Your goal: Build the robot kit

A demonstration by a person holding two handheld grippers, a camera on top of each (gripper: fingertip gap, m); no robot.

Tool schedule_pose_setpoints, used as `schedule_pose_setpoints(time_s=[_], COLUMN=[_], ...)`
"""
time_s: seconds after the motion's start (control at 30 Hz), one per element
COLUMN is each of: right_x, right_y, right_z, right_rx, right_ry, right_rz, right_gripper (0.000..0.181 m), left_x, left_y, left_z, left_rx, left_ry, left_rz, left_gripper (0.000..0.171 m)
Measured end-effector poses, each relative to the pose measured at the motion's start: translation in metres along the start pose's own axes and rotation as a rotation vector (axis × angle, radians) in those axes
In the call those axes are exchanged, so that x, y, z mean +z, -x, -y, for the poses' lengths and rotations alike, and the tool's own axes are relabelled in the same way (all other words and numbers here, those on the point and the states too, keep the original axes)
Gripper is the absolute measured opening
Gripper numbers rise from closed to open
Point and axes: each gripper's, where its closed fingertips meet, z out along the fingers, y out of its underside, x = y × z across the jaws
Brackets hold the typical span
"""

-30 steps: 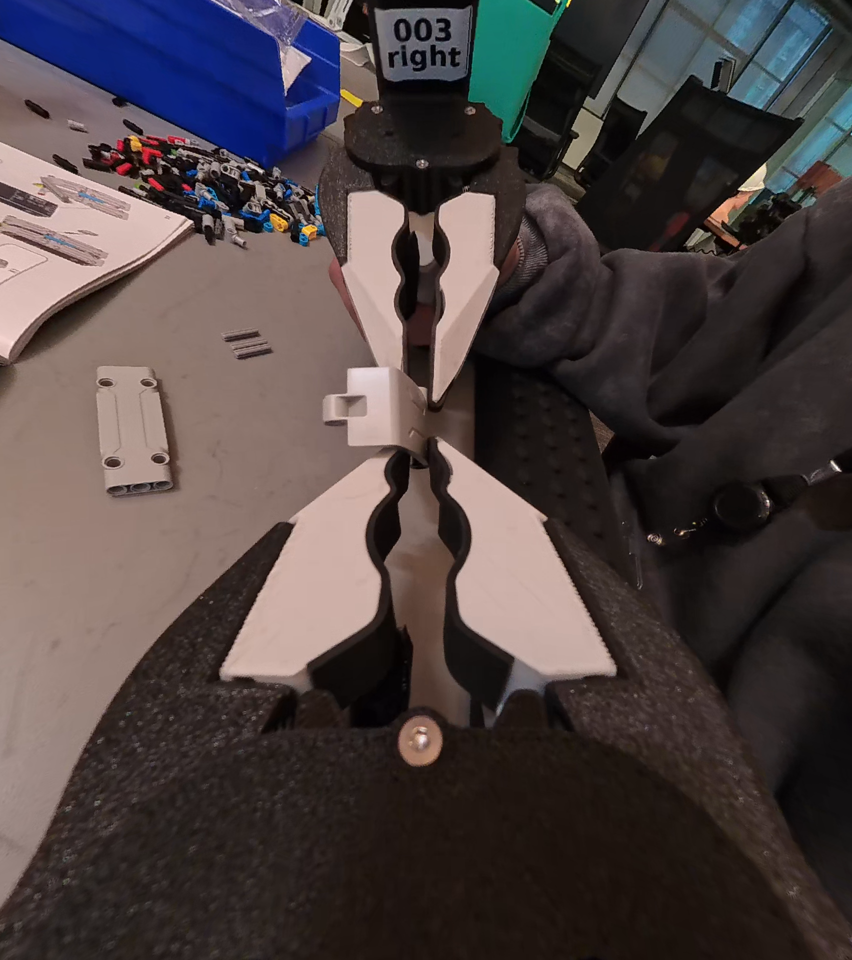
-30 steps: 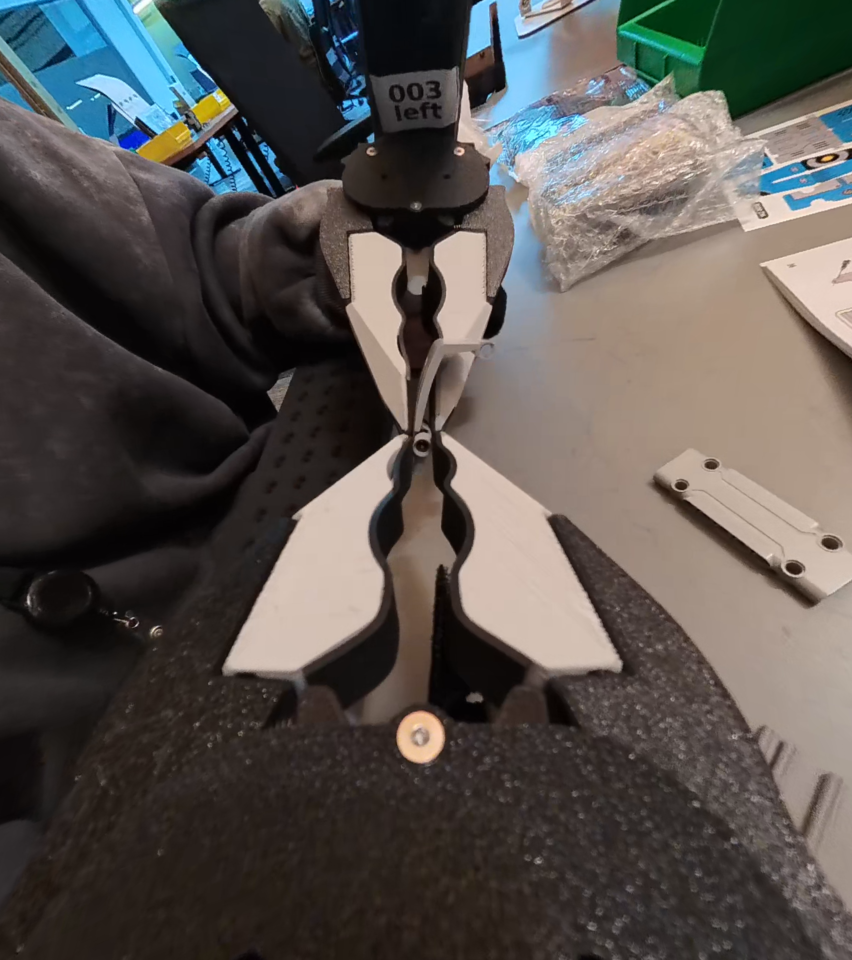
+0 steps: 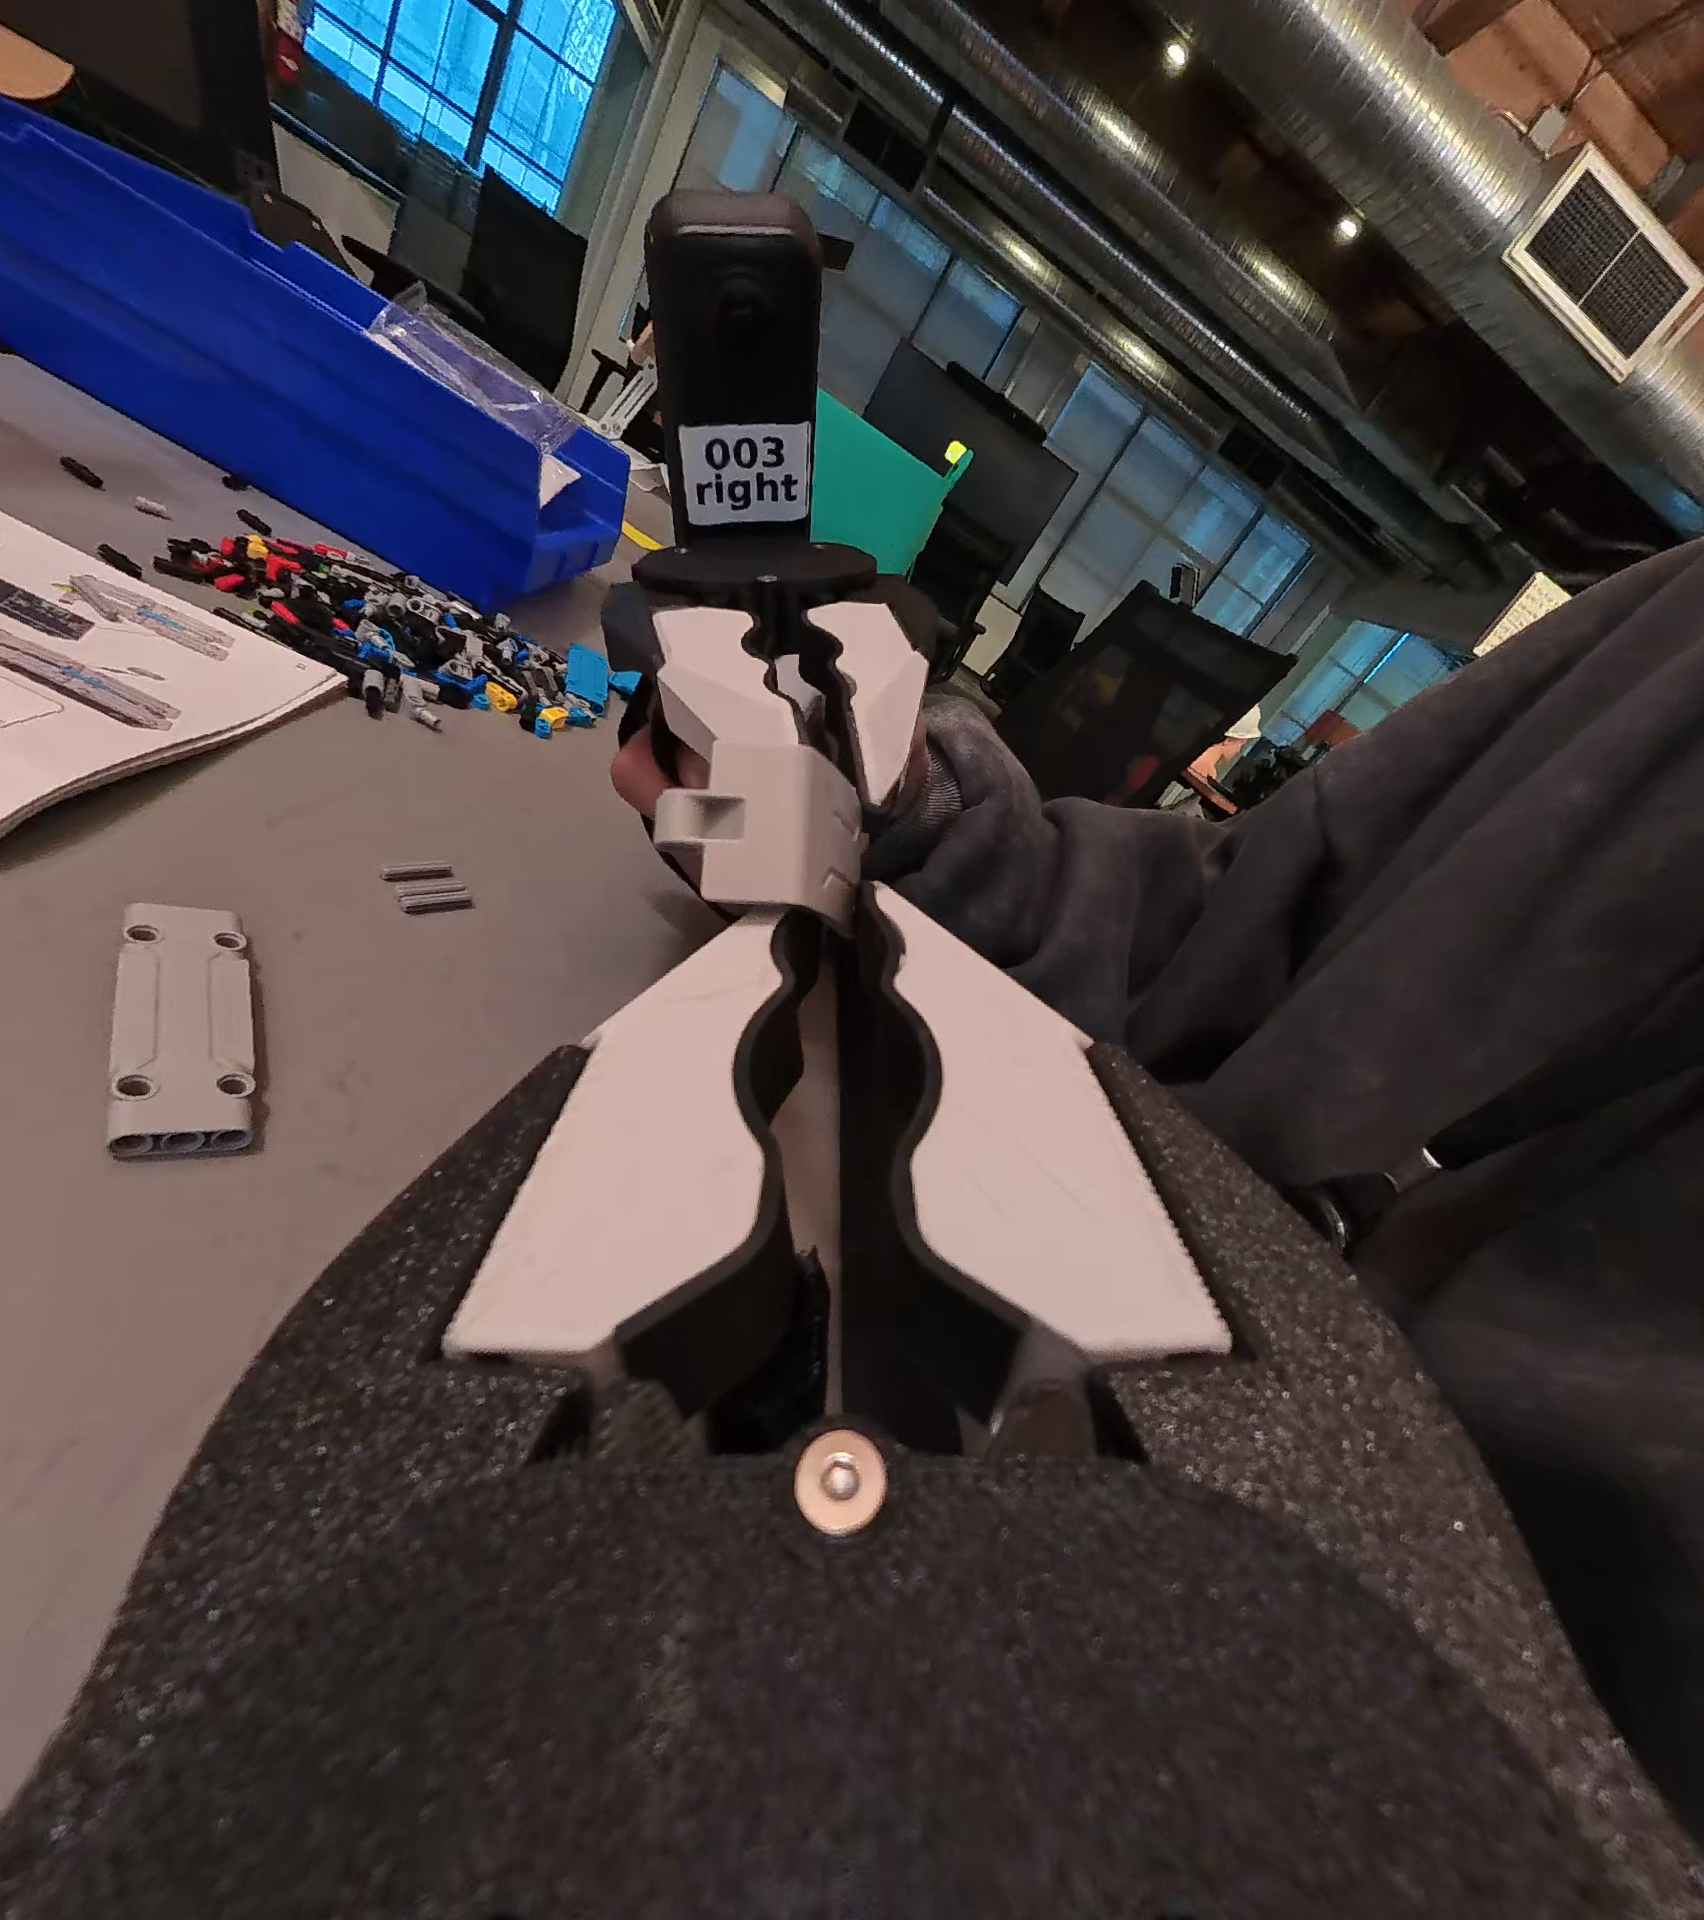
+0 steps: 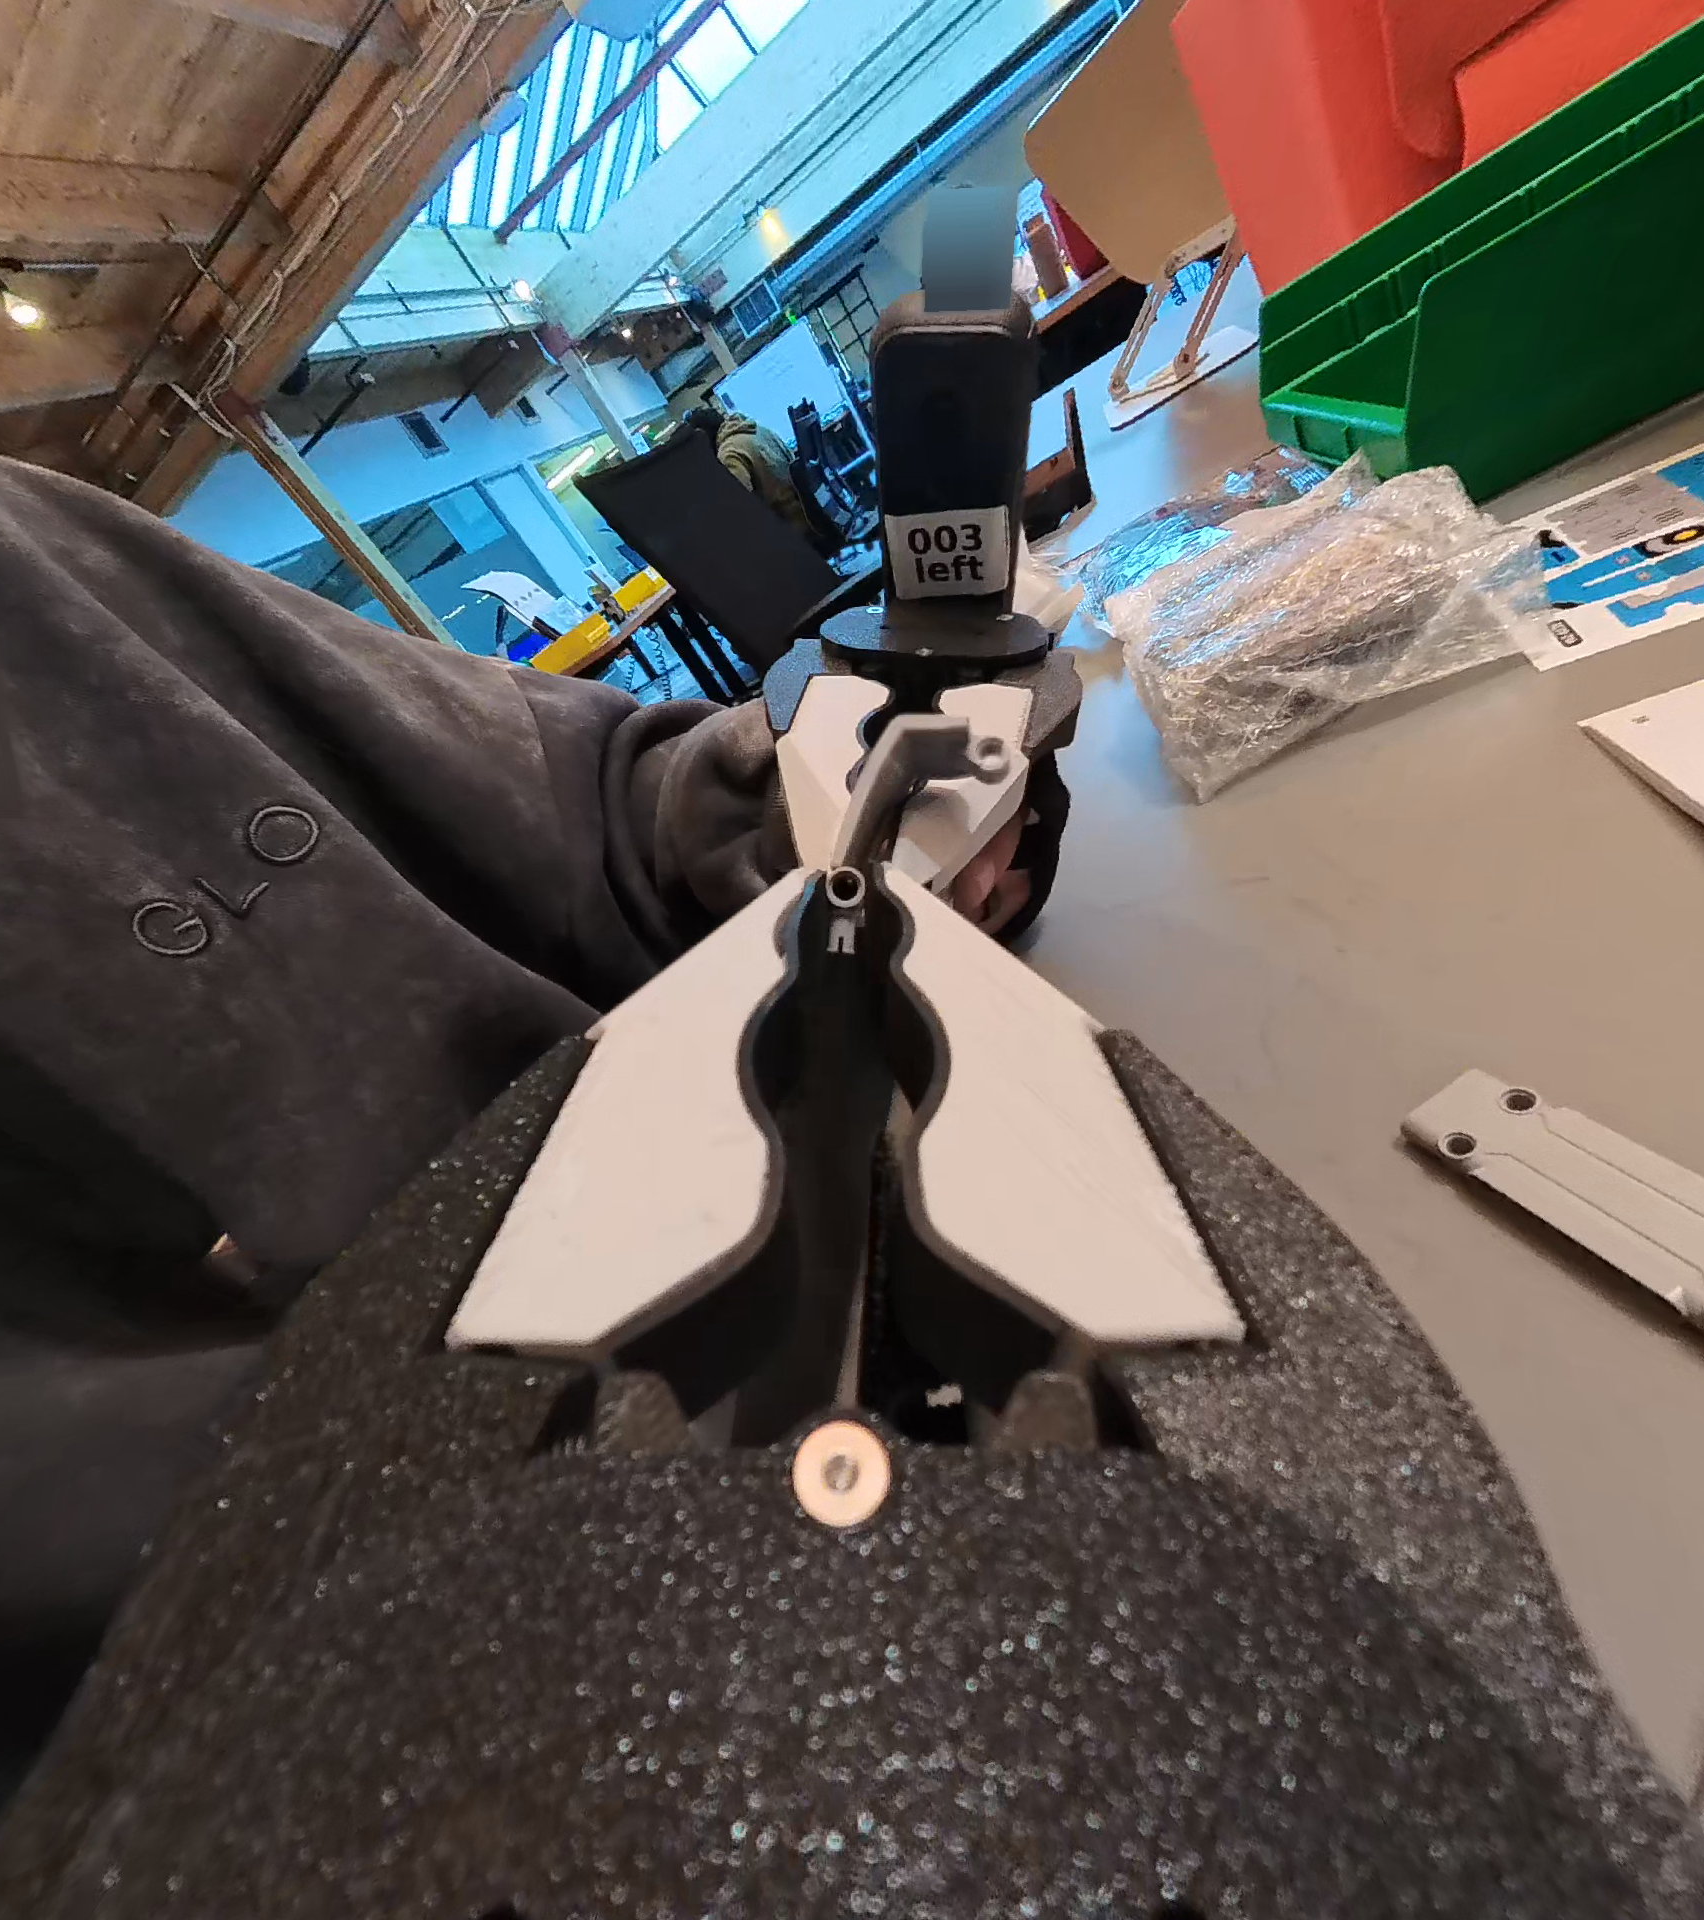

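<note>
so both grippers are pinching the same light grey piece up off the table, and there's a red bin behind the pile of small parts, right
Nearly. The bin behind the pile of small parts is blue, not red, as the left wrist view shows. The rest holds: the left gripper and right gripper both pinch the same light grey piece, held up off the table.

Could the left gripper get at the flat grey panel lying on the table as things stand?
Probably not yet: the left gripper is shut on a grey angled piece held up off the table. The path to the flat grey panel looks open otherwise.
</note>
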Motion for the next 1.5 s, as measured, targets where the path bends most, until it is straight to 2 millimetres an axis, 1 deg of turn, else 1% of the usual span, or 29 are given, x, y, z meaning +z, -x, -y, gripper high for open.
schedule_pose_setpoints(time_s=[0.1,0.2,0.33,0.47,0.5,0.53,0.63,0.67,0.77,0.8,0.83,0.9,0.97,1.0,1.03,1.1,1.17,1.23,1.33,1.4,1.47,1.5], right_x=[0.000,0.003,0.001,0.000,-0.001,-0.004,-0.010,-0.009,-0.005,-0.003,0.001,0.007,0.015,0.014,0.015,0.014,0.010,0.010,0.009,0.008,0.011,0.012], right_y=[-0.002,-0.009,-0.013,-0.018,-0.022,-0.024,-0.027,-0.031,-0.048,-0.055,-0.059,-0.068,-0.071,-0.074,-0.074,-0.073,-0.073,-0.067,-0.063,-0.058,-0.050,-0.047], right_z=[-0.001,-0.011,-0.015,-0.008,-0.005,-0.001,0.004,0.001,-0.004,-0.005,-0.008,-0.006,-0.005,-0.001,0.000,0.001,0.002,0.005,0.005,0.006,0.002,0.000], right_rx=[0.002,0.016,0.017,-0.001,-0.027,-0.062,-0.174,-0.248,-0.551,-0.614,-0.650,-0.695,-0.741,-0.774,-0.797,-0.811,-0.808,-0.821,-0.844,-0.856,-0.875,-0.874], right_ry=[0.008,0.053,0.082,0.048,0.034,0.018,0.011,0.039,0.153,0.192,0.233,0.263,0.288,0.288,0.298,0.297,0.294,0.290,0.305,0.314,0.327,0.340], right_rz=[-0.009,-0.044,-0.068,-0.108,-0.143,-0.174,-0.258,-0.316,-0.578,-0.661,-0.704,-0.799,-0.855,-0.912,-0.931,-0.950,-0.958,-0.928,-0.902,-0.872,-0.790,-0.753], right_gripper=[0.005,0.006,0.006,0.006,0.014,0.026,0.026,0.031,0.037,0.044,0.048,0.055,0.054,0.046,0.036,0.037,0.024,0.024,0.024,0.024,0.024,0.024], left_x=[0.001,0.002,0.003,0.002,0.000,-0.001,-0.008,-0.011,-0.017,-0.019,-0.020,-0.020,-0.018,-0.016,-0.016,-0.015,-0.013,-0.012,-0.010,-0.010,-0.012,-0.015], left_y=[0.002,0.008,0.012,0.016,0.017,0.020,0.033,0.037,0.047,0.051,0.054,0.057,0.058,0.057,0.058,0.057,0.054,0.048,0.043,0.035,0.023,0.019], left_z=[-0.002,-0.006,-0.010,-0.006,-0.004,-0.002,0.003,0.005,0.010,0.012,0.014,0.015,0.015,0.015,0.015,0.014,0.012,0.015,0.014,0.013,0.007,0.004], left_rx=[0.003,0.001,-0.004,-0.018,-0.033,-0.055,-0.145,-0.171,-0.244,-0.267,-0.289,-0.327,-0.345,-0.351,-0.354,-0.354,-0.373,-0.383,-0.319,-0.261,-0.196,-0.162], left_ry=[0.010,0.031,0.055,0.033,0.020,0.008,-0.039,-0.054,-0.106,-0.126,-0.143,-0.161,-0.178,-0.182,-0.186,-0.189,-0.184,-0.196,-0.173,-0.145,-0.092,-0.062], left_rz=[0.012,0.048,0.069,0.076,0.075,0.081,0.109,0.116,0.137,0.150,0.159,0.161,0.168,0.164,0.167,0.170,0.156,0.112,0.143,0.163,0.190,0.213], left_gripper=[0.003,0.003,0.004,0.005,0.005,0.005,0.005,0.005,0.005,0.005,0.005,0.005,0.005,0.005,0.005,0.005,0.005,0.006,0.006,0.017,0.022,0.028])
